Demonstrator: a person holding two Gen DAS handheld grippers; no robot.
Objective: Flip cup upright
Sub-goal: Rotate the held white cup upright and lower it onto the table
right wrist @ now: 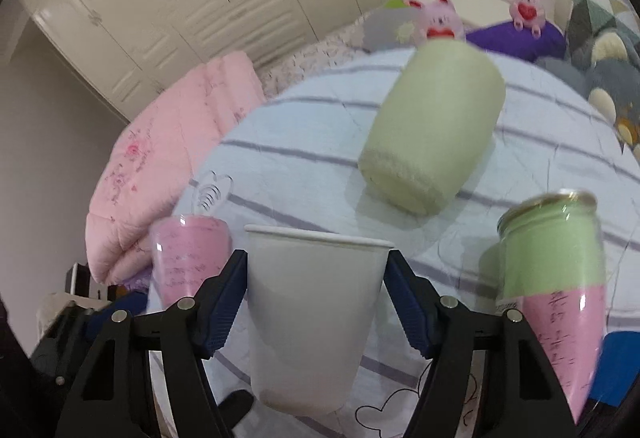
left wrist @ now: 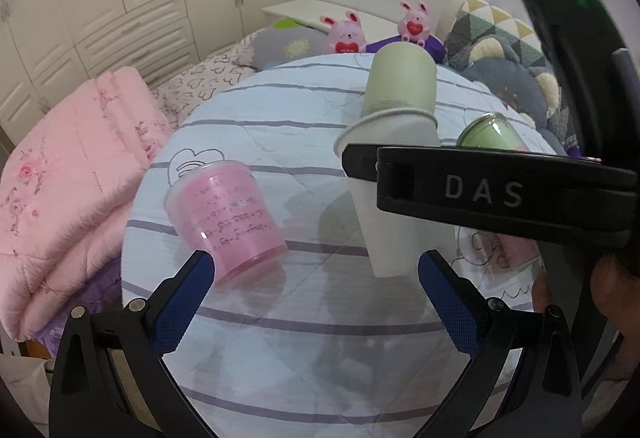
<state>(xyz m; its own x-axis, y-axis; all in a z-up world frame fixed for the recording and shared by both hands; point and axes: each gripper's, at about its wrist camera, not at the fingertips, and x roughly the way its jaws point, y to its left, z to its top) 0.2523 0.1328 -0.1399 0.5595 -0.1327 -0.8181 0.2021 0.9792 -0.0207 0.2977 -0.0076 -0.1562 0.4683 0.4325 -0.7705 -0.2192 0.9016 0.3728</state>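
A white paper cup (right wrist: pixel 316 314) stands rim-up between the blue pads of my right gripper (right wrist: pixel 316 298), which is shut on it. In the left wrist view the same cup (left wrist: pixel 392 230) is held by the right gripper's black finger (left wrist: pixel 500 194) marked DAS, just above the striped quilt. My left gripper (left wrist: pixel 316 290) is open and empty, low over the quilt. A pink plastic cup (left wrist: pixel 226 222) lies tilted on the quilt beside the left gripper's left pad; it also shows in the right wrist view (right wrist: pixel 188 258).
A pale green cup (right wrist: pixel 432 126) stands upside down further back. A green-and-pink cup (right wrist: pixel 556 286) stands at the right. A folded pink blanket (left wrist: pixel 60 190) lies to the left, pillows and two pink plush rabbits (left wrist: pixel 348 34) at the back.
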